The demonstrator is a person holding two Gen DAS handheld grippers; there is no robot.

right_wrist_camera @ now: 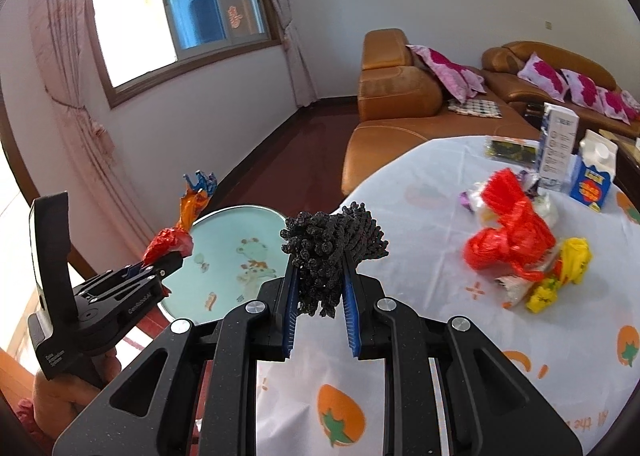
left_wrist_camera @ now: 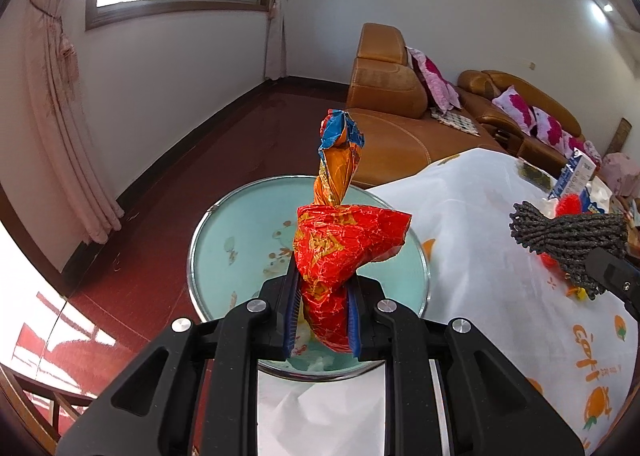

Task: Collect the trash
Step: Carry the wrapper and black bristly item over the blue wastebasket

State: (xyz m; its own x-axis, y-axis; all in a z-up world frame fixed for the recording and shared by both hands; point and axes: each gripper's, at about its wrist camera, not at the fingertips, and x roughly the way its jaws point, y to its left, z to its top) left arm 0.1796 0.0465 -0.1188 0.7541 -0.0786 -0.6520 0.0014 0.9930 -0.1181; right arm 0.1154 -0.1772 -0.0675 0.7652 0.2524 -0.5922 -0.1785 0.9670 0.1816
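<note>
My left gripper (left_wrist_camera: 323, 288) is shut on a crumpled red, orange and blue snack wrapper (left_wrist_camera: 340, 248), held above a round pale-green glass stool (left_wrist_camera: 224, 240). It also shows at the left of the right wrist view (right_wrist_camera: 168, 260), wrapper (right_wrist_camera: 170, 242) in it. My right gripper (right_wrist_camera: 319, 276) is shut on a bundle of dark grey cord (right_wrist_camera: 332, 248), over the table's near edge; the bundle (left_wrist_camera: 572, 236) shows at the right of the left wrist view. More trash lies on the table: a red plastic bag (right_wrist_camera: 512, 236), yellow wrappers (right_wrist_camera: 568, 268) and cartons (right_wrist_camera: 592, 175).
The table carries a white cloth with orange fruit prints (right_wrist_camera: 420, 368). Brown leather sofas (right_wrist_camera: 396, 103) with pink pillows stand behind it. Dark red floor (left_wrist_camera: 168, 183), curtains and a window are to the left.
</note>
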